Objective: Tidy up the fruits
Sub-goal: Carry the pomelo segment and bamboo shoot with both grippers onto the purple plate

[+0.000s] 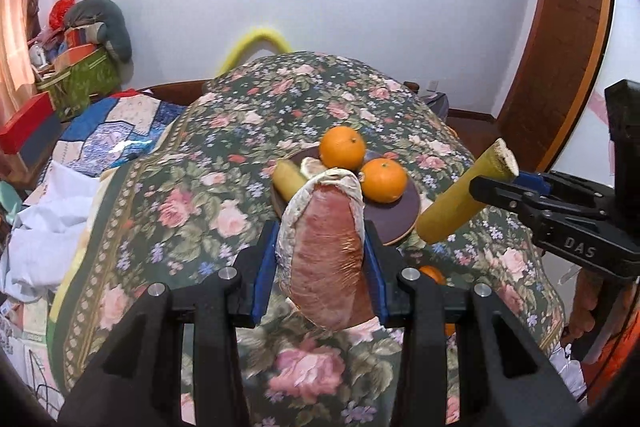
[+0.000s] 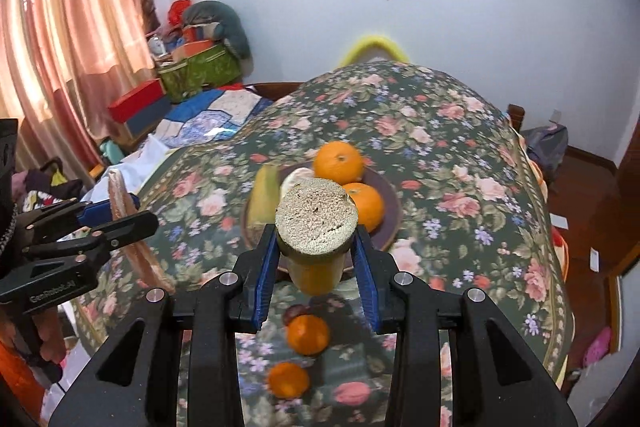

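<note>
Fruit is mid-carry: the left gripper (image 1: pixel 322 255) clamps a pink peeled wedge (image 1: pixel 324 259), and the right gripper (image 2: pixel 318 259) clamps a yellow cane piece (image 2: pixel 316 227), both above the plate (image 1: pixel 394 223) holding oranges (image 1: pixel 343 147). Lowering each slowly into bare plate space would avoid knocks. Readable writing: "DAS", "GenRobot.AI".

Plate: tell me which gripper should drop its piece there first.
Right, probably. The right gripper holds its yellow stalk piece close above the plate rim, by bare surface. The left gripper holds a reddish-brown piece slightly short of it.
</note>
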